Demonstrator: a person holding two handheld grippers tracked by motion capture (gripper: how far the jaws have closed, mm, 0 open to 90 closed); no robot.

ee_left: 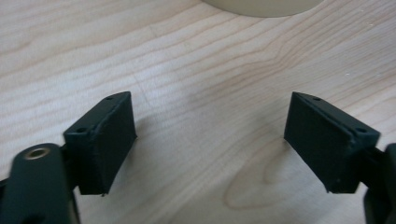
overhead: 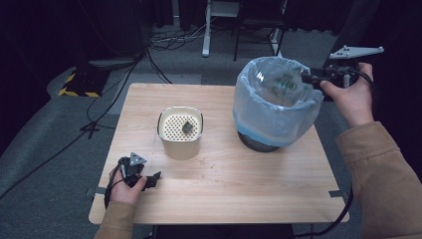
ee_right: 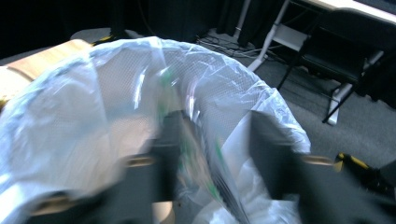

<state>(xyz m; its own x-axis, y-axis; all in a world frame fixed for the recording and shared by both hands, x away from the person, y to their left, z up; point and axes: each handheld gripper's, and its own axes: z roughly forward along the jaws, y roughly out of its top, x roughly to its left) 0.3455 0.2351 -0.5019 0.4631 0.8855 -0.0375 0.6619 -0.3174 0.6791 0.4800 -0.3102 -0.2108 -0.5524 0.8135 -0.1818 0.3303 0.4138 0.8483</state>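
Note:
A bin lined with a pale blue plastic bag [overhead: 276, 112] [ee_right: 93, 116] stands at the table's right. My right gripper [overhead: 306, 77] [ee_right: 217, 149] hangs over its far right rim, jaws apart and blurred. A clear wrapper with green print [ee_right: 205, 163] [overhead: 286, 82] lies between and below them inside the bag; no pad presses on it. A cream container [overhead: 180, 137] [ee_left: 261, 5] with a perforated lid stands mid-table, a small dark lump [overhead: 187, 127] on the lid. My left gripper [overhead: 154, 178] [ee_left: 210, 135] rests low over the bare wood near the front left, open with nothing between its jaws.
The wooden table [overhead: 224, 184] [ee_left: 196, 56] has free room along its front and back left. Behind it on the grey floor are cables, a white desk leg [overhead: 206, 30], a dark chair [overhead: 259, 25] and a yellow-black striped base [overhead: 77, 84].

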